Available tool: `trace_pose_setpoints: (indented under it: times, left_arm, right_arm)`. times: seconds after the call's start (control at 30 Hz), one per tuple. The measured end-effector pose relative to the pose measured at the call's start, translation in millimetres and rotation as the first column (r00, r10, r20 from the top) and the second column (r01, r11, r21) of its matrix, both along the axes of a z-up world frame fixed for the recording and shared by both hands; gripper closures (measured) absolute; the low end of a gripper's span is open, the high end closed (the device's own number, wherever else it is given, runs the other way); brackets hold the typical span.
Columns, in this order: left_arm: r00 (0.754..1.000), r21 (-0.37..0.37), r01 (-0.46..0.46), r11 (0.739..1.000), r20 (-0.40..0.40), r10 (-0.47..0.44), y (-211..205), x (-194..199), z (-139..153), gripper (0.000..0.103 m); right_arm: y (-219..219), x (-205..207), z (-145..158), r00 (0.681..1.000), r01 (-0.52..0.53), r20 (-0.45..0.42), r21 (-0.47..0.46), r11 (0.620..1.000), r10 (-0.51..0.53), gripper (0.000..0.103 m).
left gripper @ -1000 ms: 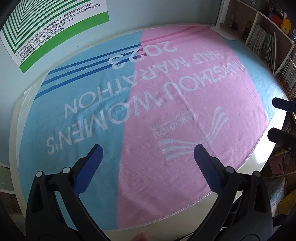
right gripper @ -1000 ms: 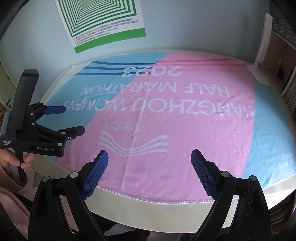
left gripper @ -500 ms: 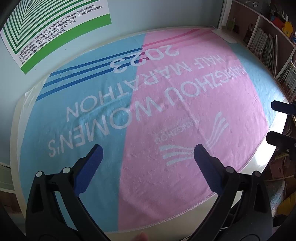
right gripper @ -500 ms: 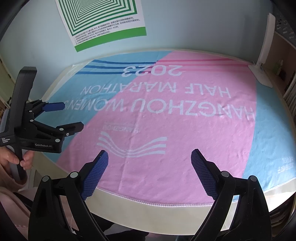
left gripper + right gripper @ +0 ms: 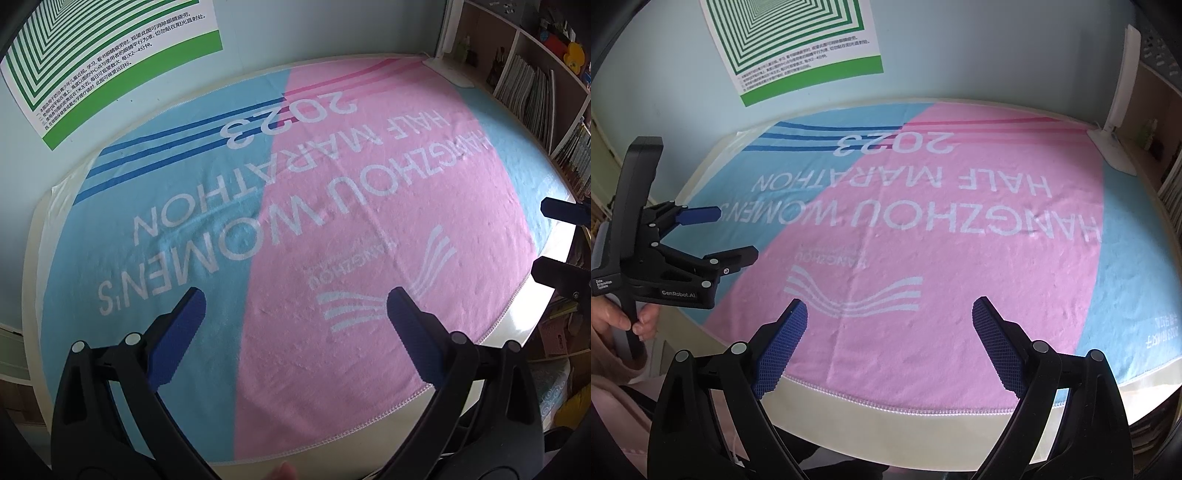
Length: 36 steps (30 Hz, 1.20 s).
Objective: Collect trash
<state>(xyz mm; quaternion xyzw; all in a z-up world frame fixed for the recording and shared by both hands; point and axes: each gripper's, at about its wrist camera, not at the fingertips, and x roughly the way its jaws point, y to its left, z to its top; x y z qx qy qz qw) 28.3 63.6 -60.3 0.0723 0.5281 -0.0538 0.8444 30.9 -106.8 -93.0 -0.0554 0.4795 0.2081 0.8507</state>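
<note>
A pink and blue marathon towel (image 5: 332, 229) covers the table; it also shows in the right wrist view (image 5: 942, 229). I see no trash on it in either view. My left gripper (image 5: 293, 299) is open and empty above the towel's near edge; it also shows at the left of the right wrist view (image 5: 737, 232). My right gripper (image 5: 890, 310) is open and empty above the table's front edge; its fingertips show at the right edge of the left wrist view (image 5: 554, 234).
A green-striped poster (image 5: 798, 44) hangs on the wall behind the table. A white lamp base (image 5: 1113, 151) stands at the far right corner. Bookshelves (image 5: 532, 81) with books stand to the right. The cream table rim (image 5: 905, 413) shows at the front.
Both grippers have drifted slightly forward and up over the table. Both stay open and empty.
</note>
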Motion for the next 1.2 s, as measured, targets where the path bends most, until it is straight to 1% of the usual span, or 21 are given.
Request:
trace_pose_setpoints:
  times: [1.2]
  left_arm:
    - [1.0, 0.003, 0.015, 1.0, 0.009, -0.015, -2.0, -2.4, 2.4, 0.007]
  right_arm:
    - [-4.2, -6.7, 1.9, 1.0, 0.023, 0.004, 0.004, 1.0, -0.023, 0.013]
